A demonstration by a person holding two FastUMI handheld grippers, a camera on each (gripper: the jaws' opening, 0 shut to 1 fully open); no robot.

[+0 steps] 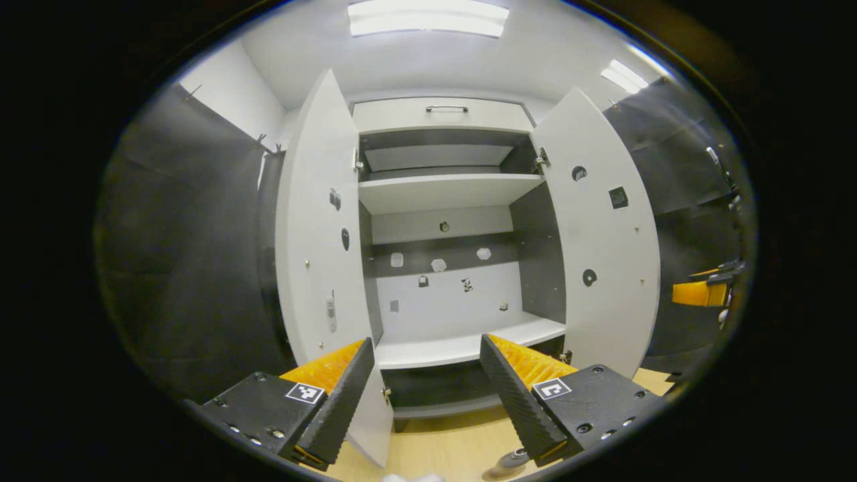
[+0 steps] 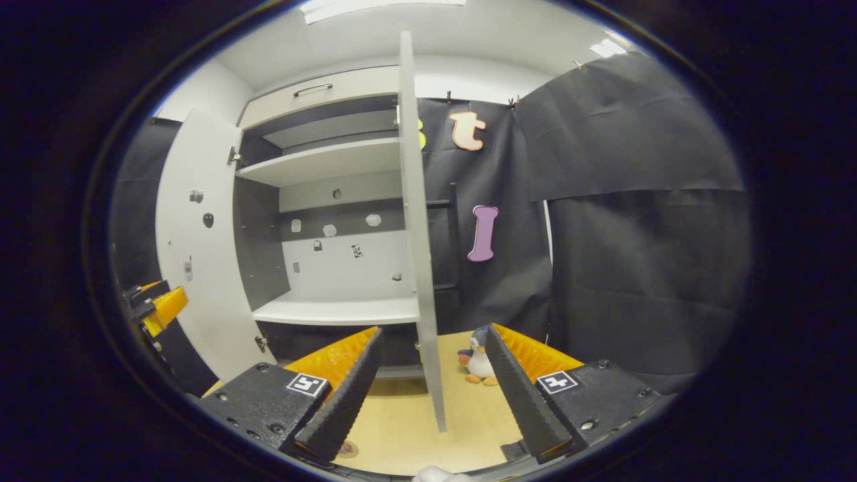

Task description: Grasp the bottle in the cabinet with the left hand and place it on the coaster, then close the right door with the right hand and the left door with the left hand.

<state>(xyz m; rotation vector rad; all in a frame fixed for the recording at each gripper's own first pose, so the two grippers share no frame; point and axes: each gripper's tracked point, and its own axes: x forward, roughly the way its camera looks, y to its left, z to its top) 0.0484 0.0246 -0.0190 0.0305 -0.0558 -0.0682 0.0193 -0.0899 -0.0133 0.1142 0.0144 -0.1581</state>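
Right hand-held gripper (image 2: 428, 395) wide open, empty, straddling the right door (image 2: 418, 234) edge-on. Left hand-held gripper (image 1: 425, 395) open, empty, facing the cabinet shelf (image 1: 462, 345). No bottle visible inside. Advice: press the door's outer face near its free edge, swing steadily.

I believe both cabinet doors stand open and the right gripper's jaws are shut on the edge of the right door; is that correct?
Not quite. Both doors do stand open, but in the right gripper view the right gripper has its jaws open, with the edge of the right door between them and not clamped.
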